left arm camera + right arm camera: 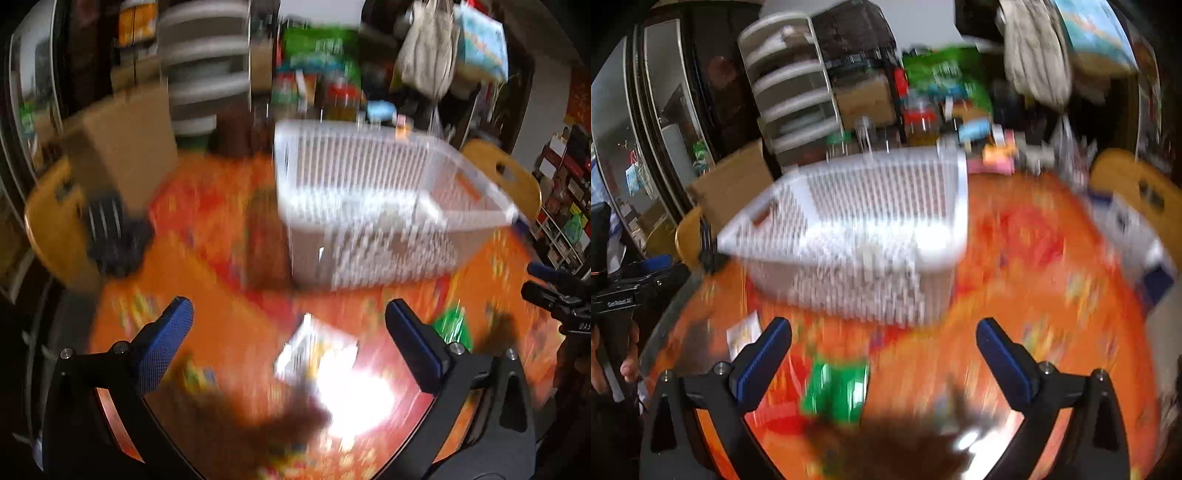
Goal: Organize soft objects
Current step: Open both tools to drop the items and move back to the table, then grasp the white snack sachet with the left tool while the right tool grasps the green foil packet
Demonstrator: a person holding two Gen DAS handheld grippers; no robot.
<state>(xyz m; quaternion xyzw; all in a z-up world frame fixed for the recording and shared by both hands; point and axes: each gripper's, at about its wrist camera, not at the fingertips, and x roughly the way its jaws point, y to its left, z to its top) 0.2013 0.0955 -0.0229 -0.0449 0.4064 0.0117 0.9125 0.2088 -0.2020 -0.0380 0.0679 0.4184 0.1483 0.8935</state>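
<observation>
A white slatted basket (369,177) (849,206) stands on the orange patterned table (207,236) (1027,258); blur hides its contents. My left gripper (291,332) is open above a white and yellow packet (317,350) lying in glare, and nothing is between its blue pads (173,332). My right gripper (884,354) is also open and holds nothing; a green packet (838,391) (454,325) lies on the table below it. A dark brown blurred shape (280,417) (886,443) sits at the near edge; I cannot tell what it is.
Yellow chair backs (51,221) (1137,181) flank the table. A cardboard box (125,147), a black object (114,232) and a blue-white box (1137,240) stand around it. Jars and clutter (923,118) crowd the far side. A hand (613,369) holds the left gripper.
</observation>
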